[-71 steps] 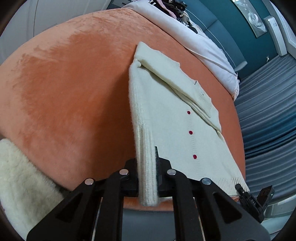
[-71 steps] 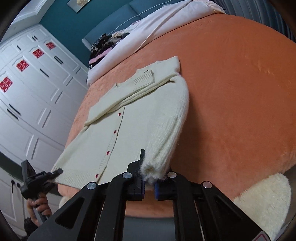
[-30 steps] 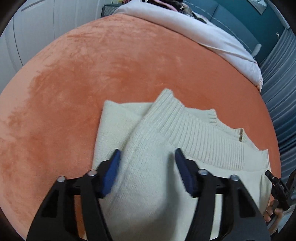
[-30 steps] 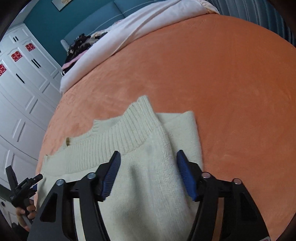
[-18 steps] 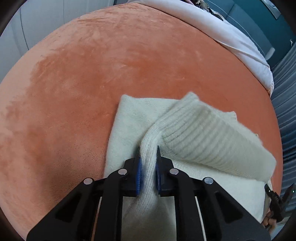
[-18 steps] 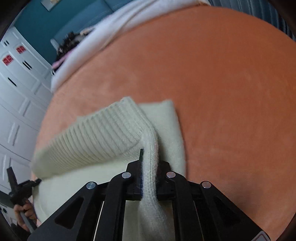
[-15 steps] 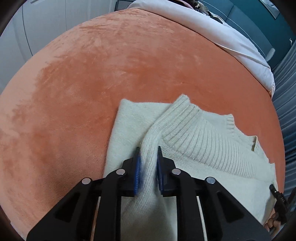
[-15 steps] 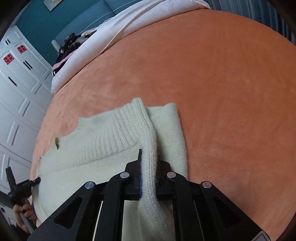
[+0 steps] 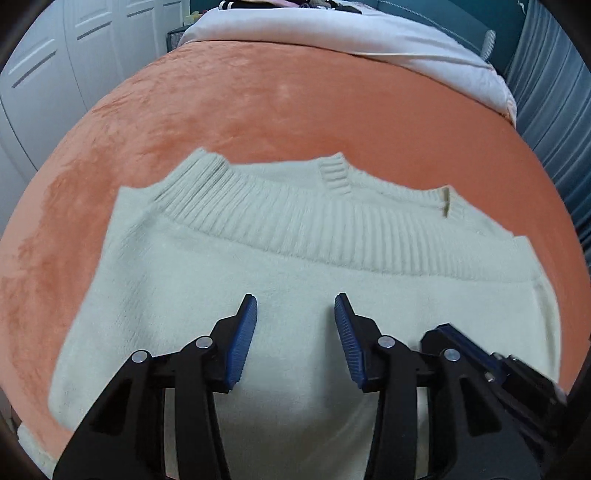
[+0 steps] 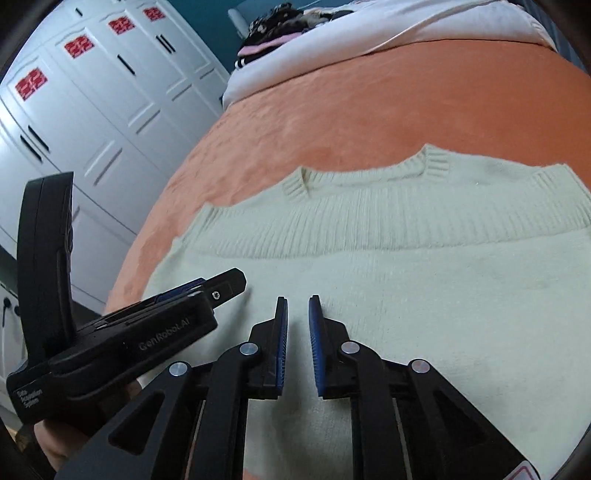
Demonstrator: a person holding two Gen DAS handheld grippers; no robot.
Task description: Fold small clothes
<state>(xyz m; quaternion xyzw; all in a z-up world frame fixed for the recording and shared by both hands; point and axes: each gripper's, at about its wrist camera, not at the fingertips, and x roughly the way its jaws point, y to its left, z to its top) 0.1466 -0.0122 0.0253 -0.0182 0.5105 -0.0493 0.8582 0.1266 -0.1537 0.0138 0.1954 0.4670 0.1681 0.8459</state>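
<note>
A cream knitted sweater lies folded on the orange bedspread, its ribbed hem band running across the far side. My left gripper hovers over the sweater's near half; its jaws are opening and nothing is between them. In the right wrist view the same sweater fills the middle. My right gripper is above it, jaws drawn to a narrow slit with no cloth in them. The left gripper's black housing, held in a hand, sits close on its left.
A white duvet and a pile of dark clothes lie at the head of the bed. White wardrobe doors stand to the left, blue curtains to the right. The bedspread's near edge drops off at the lower left.
Both grippers have let go of the sweater's folded edge and slid towards the garment's middle, ending side by side. The hem now lies flat. The left jaws have opened.
</note>
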